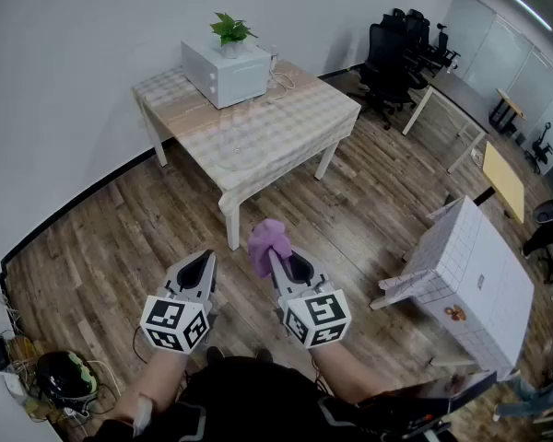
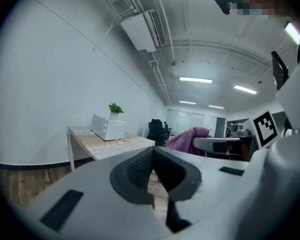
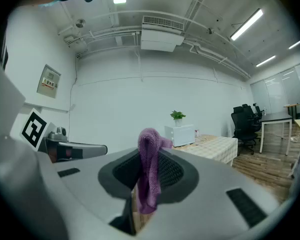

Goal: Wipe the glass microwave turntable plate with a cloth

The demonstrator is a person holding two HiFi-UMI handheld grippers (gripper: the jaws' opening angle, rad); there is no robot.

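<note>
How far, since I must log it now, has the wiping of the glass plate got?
Done: the cloth is clamped in the right gripper. In hand: the person stands on the floor short of the table, with the left gripper shut and empty. Left: the glass plate, faintly visible on the table in front of the microwave, is far from the cloth, so all the wiping remains.

Place: we're looking at an office.
Evidence: we've got black swivel chairs (image 1: 394, 46), glass partitions (image 1: 498, 49), ceiling strip lights (image 2: 196, 79).
</note>
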